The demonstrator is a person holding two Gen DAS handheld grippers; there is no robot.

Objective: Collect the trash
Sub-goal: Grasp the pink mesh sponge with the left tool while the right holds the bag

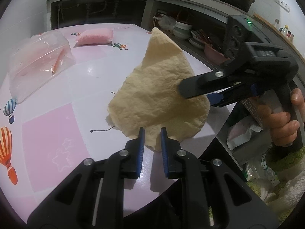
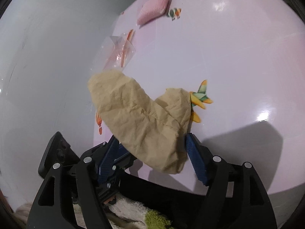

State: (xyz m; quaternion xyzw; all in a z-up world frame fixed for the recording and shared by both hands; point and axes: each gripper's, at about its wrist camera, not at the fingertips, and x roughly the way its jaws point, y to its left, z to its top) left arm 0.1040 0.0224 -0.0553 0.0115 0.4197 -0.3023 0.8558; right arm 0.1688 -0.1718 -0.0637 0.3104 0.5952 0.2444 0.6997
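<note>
Paper, tan and very crumpled, is the trash here, and it stands up like a little tent near the right edge of the pink table. Its lower part rests on the table and its top corner sticks up in the air. The right gripper comes in from the right side, and its two fingers are pressed onto the paper's right edge, pinching it. From the right wrist camera the same crumpled paper fills the space between the blue finger pads, which sit on each side of it. A hand holds the black handle of that gripper. The left gripper is low at the near edge of the table, with its fingers spread apart and nothing between them; the tips are just in front of the paper's bottom edge, and it is hard to tell if they touch it. A clear plastic bag with an orange stick inside lies toward the far left side of the table. A pink sponge lies near the far edge. The tablecloth has pictures of hot-air balloons, stars and a small plane. Bowls and dishes sit on a shelf past the far right corner. No words or labels can be read anywhere.
</note>
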